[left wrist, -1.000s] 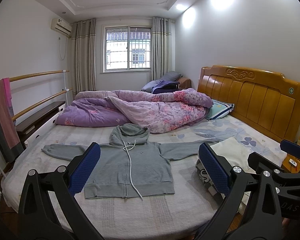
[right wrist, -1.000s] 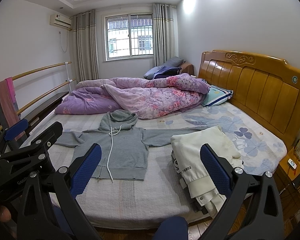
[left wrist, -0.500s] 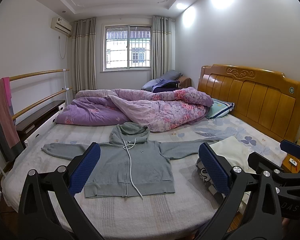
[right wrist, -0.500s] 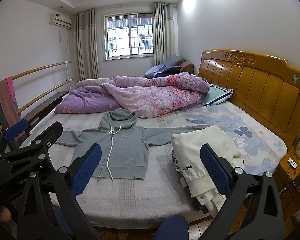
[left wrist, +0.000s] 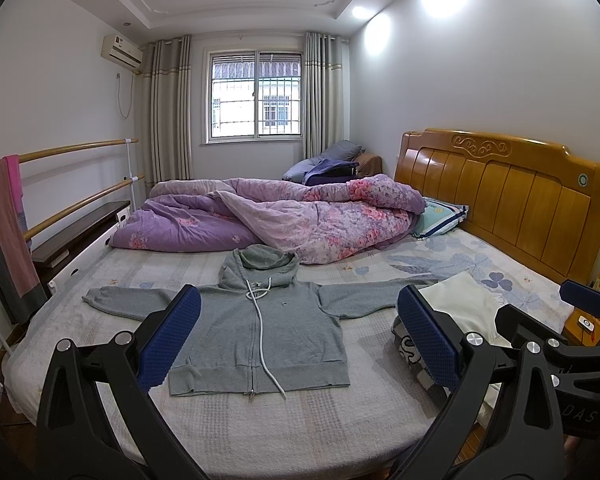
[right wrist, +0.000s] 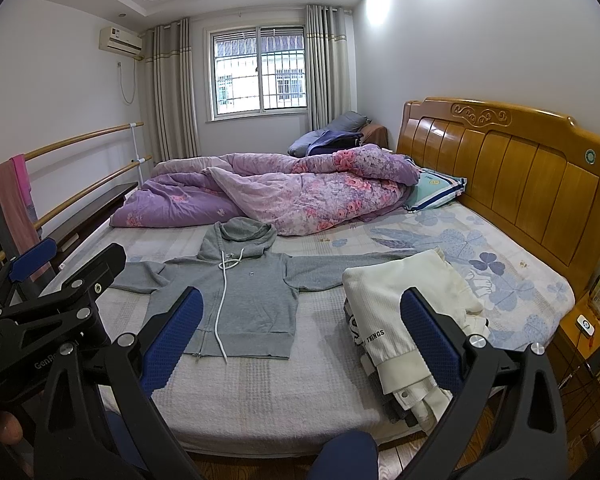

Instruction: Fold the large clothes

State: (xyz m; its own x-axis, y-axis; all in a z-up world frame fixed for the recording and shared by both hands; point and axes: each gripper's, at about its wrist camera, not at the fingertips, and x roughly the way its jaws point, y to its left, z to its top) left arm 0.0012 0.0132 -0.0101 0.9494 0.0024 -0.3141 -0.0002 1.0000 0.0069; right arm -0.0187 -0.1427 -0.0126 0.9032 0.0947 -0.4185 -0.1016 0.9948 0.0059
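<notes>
Grey fleece hoodie (left wrist: 256, 332) lay flat and face up on the bed (left wrist: 284, 424), sleeves spread to both sides, hood toward the purple floral quilt (left wrist: 292, 216), hem toward the near edge. No fold had yet been made. A white drawcord (left wrist: 265, 344) ran down the zip line and past the hem.

Left gripper (left wrist: 296, 336) hung above the near edge of the bed with its jaws wide apart and nothing between them. Right gripper (right wrist: 300, 336) was in the same condition: jaws apart, empty, clear of the fabric.

A stack of folded cream clothes (right wrist: 404, 312) sat on the bed to the right. The hoodie's right-hand sleeve (right wrist: 340, 270) ran up to this stack; whether its cuff lay under the stack could not be determined.

Probable faults from this state:
- Sleeve snag. If the cuff was trapped, pulling the sleeve inward would likely drag or topple the cream stack.
- Double-layer pinch. A jaw closed too deep on soft fleece could also grip the textured bed cover beneath and lift it with the garment.
- Cord displacement. The loose drawcord could bunch inside a fold and leave it uneven.
- Skewed fold. Unequal lift by the two grippers would probably twist the body panel, as the fabric was limp and unsupported.
</notes>
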